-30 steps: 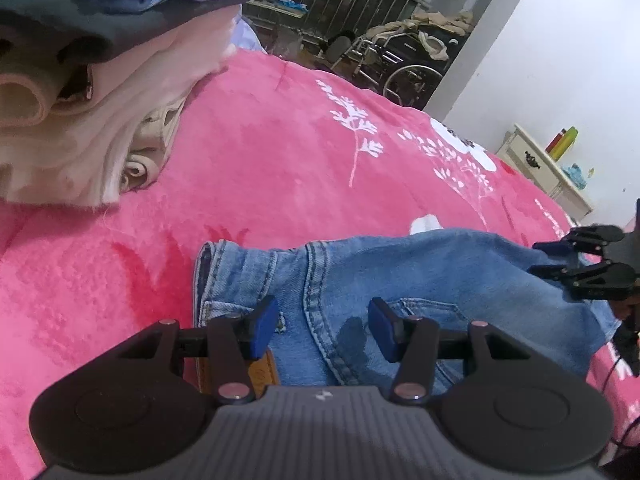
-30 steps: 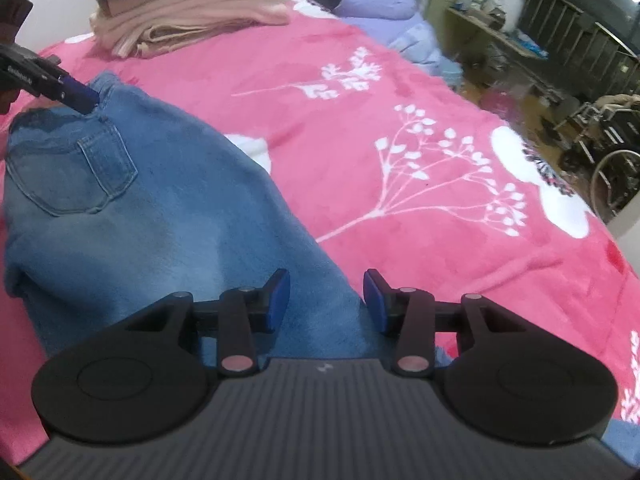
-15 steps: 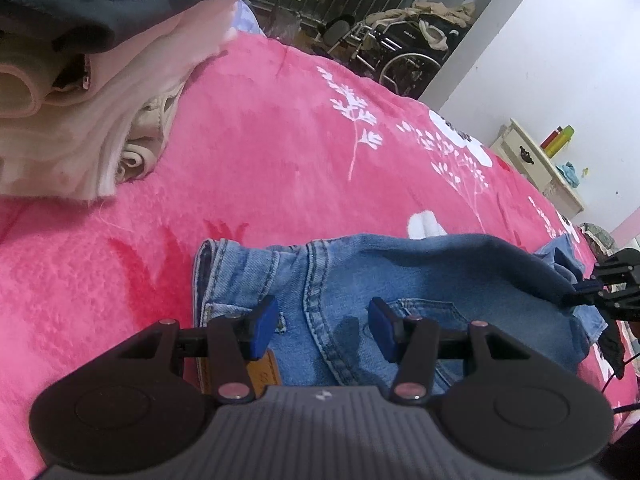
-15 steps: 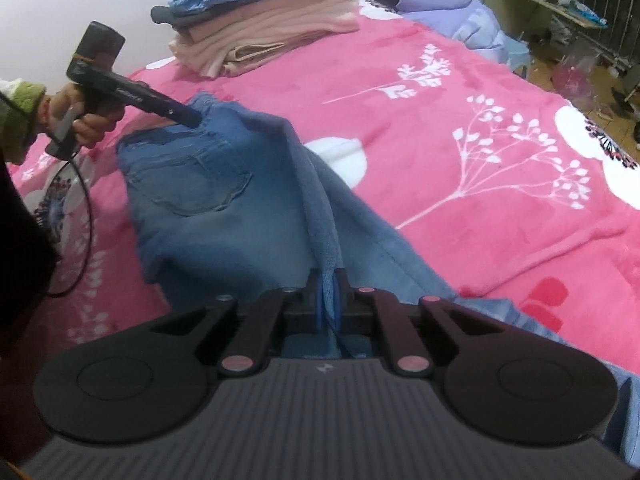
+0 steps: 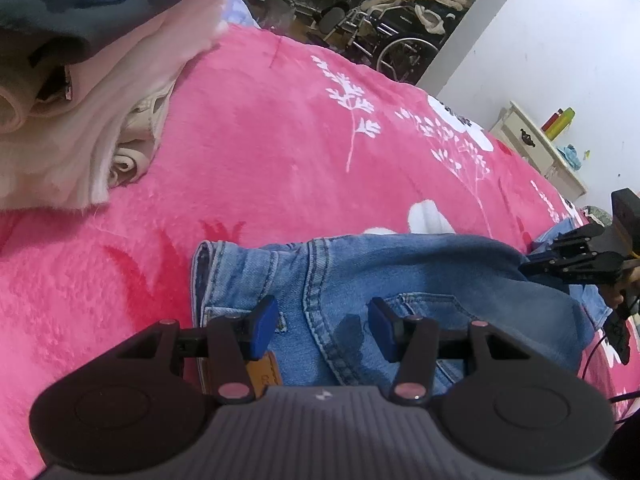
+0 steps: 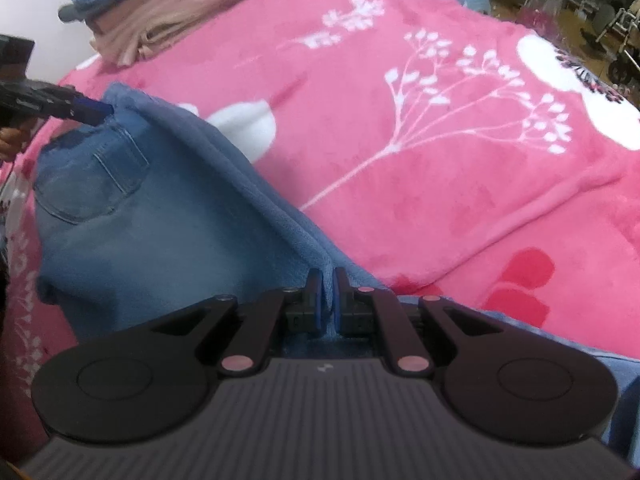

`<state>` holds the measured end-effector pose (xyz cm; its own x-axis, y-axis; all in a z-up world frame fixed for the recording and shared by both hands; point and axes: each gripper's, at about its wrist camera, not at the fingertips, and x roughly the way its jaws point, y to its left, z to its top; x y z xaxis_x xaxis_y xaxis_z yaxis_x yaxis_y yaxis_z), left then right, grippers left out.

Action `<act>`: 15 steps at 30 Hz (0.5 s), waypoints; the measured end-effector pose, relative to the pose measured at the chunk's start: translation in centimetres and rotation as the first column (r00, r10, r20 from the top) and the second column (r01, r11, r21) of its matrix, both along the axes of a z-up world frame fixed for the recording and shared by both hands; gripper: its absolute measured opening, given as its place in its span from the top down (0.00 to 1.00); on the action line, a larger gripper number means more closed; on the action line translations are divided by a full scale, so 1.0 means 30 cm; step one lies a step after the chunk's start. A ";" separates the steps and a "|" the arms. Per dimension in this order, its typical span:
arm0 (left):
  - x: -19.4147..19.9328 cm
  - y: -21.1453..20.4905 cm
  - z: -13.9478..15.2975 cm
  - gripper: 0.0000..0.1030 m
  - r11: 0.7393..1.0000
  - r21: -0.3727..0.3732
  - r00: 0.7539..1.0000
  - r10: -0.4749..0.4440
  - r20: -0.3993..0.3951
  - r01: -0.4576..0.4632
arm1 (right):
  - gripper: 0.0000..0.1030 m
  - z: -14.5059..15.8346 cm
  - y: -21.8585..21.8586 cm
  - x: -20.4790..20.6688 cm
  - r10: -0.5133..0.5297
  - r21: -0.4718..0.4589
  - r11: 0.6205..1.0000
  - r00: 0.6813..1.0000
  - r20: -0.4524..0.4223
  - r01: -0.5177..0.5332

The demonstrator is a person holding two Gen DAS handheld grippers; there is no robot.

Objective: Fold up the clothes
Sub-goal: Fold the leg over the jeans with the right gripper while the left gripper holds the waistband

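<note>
Since the earlier frame the right gripper [image 6: 328, 280] had been clamped onto the jeans [image 6: 160, 232] fold; left gripper [image 5: 322, 330], half-open and empty, should be kept at the waistband, 9 o'clock, during lifting.

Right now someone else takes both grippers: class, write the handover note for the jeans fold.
Right gripper: shut on a pinched fold of the jeans, which runs up from its jaws toward the waistband.
Left gripper: open, over the waistband end by the leather patch, gripping nothing.
Jeans lie on the pink blanket; a folded pile sits at the far corner.
Done: one edge grasped.
Left: probably grip the waistband, complete the fold, add to the pile.
</note>
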<state>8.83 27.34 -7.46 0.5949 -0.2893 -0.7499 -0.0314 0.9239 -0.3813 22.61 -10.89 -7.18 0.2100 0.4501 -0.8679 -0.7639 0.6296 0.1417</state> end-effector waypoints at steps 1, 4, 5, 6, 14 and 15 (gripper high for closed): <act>0.001 -0.001 0.000 0.50 1.000 0.002 1.000 -0.001 -0.001 0.001 | 0.96 -0.001 0.006 -0.001 0.010 -0.011 1.000 1.000 0.007 -0.010; 0.006 -0.002 0.000 0.50 1.000 0.004 1.000 0.000 -0.004 0.000 | 0.91 0.021 0.014 0.006 0.041 -0.029 0.999 0.999 -0.001 -0.041; 0.008 -0.003 0.000 0.50 1.000 0.005 1.000 -0.001 -0.005 0.001 | 0.90 0.035 0.014 0.012 0.050 -0.030 0.998 0.999 -0.005 -0.050; 0.010 -0.003 0.000 0.50 1.000 0.007 1.000 -0.002 -0.006 0.002 | 0.87 0.059 0.010 0.023 0.050 -0.019 0.999 0.999 -0.005 -0.051; 0.016 -0.004 0.001 0.49 1.000 0.005 1.000 0.000 -0.010 0.000 | 0.62 0.201 0.043 0.135 0.057 0.271 0.962 0.992 -0.110 -0.026; 0.017 -0.003 0.001 0.48 1.000 0.003 1.000 0.002 -0.011 -0.002 | 0.62 0.190 0.088 0.137 0.086 0.280 0.958 0.990 -0.108 -0.052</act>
<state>9.34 27.24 -7.43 0.5872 -0.2856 -0.7574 -0.0374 0.9251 -0.3778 26.73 -8.26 -1.47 0.0739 0.6856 -0.7242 -0.7715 0.4995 0.3941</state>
